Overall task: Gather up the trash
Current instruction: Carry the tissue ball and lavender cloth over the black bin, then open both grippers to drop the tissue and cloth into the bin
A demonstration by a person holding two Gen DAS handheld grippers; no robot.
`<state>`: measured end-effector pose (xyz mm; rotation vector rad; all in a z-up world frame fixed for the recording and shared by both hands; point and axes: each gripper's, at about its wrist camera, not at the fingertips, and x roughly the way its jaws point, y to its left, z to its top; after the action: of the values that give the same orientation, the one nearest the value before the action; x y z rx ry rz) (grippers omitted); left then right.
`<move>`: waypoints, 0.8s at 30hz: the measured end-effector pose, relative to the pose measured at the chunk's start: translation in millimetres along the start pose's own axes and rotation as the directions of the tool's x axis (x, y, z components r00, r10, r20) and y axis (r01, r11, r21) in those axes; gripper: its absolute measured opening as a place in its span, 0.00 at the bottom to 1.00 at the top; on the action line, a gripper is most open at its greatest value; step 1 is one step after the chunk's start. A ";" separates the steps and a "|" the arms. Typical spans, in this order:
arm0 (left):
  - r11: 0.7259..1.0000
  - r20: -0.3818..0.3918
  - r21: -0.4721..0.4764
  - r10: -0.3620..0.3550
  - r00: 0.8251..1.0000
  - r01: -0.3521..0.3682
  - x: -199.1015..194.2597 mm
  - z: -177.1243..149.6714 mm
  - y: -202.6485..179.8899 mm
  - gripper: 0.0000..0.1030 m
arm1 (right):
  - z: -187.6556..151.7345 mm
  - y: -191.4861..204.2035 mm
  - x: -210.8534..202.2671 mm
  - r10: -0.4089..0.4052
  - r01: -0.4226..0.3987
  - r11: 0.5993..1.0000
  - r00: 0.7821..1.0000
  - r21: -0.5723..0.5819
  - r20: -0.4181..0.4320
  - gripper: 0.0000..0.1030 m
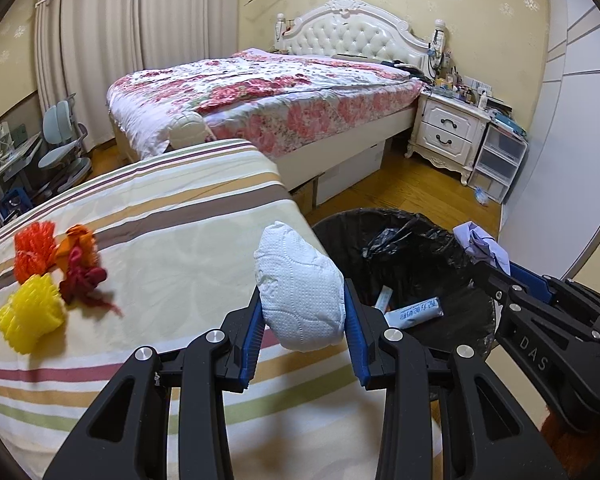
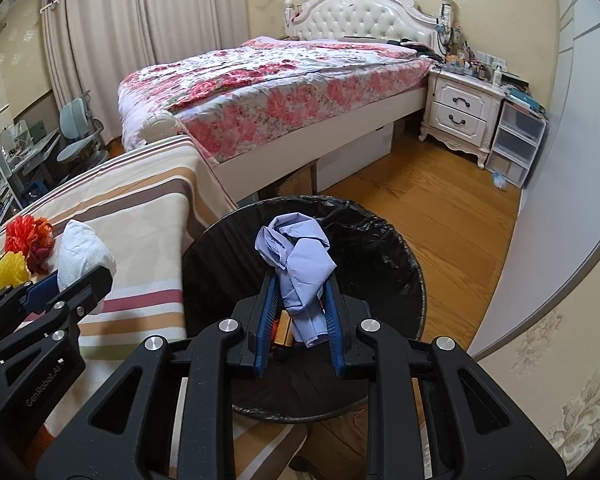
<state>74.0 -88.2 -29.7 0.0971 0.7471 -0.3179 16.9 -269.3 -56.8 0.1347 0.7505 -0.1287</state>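
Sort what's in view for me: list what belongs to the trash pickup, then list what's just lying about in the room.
Part of the job:
- white tissue wad in the left tool
- crumpled blue paper in the right tool
- black-lined trash bin
- red, orange and yellow scraps on the striped cover

Just there:
- floral bed
- white nightstand
- desk chair

white paper wad (image 1: pixel 300 292) gripped; lilac crumple (image 2: pixel 296 264) over black-lined bin (image 2: pixel 404 264)
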 end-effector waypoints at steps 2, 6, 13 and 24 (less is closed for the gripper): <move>1.000 -0.003 0.007 -0.001 1.000 0.001 5.3 3.4 -5.4 0.36 | 0.3 -3.9 2.1 -0.003 0.003 1.000 1.000 0.007 -0.001 0.22; 1.000 -0.005 0.024 -0.002 1.000 0.002 15.8 9.6 -13.6 0.36 | 2.8 -10.0 6.4 -0.003 0.003 1.000 1.000 0.016 -0.004 0.22; 0.999 -0.023 0.034 0.009 1.000 -0.008 30.2 13.6 -21.1 0.36 | 4.2 -16.1 11.5 -0.002 0.002 1.000 1.000 0.028 -0.010 0.22; 0.998 -0.030 0.065 0.010 0.999 -0.008 38.3 16.7 -37.5 0.36 | 4.4 -22.8 17.0 -0.005 0.006 0.999 1.000 0.048 -0.022 0.22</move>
<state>99.3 -136.6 -42.6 0.1669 0.7664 -0.3332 28.4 -293.6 -67.0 0.1798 0.7696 -0.1506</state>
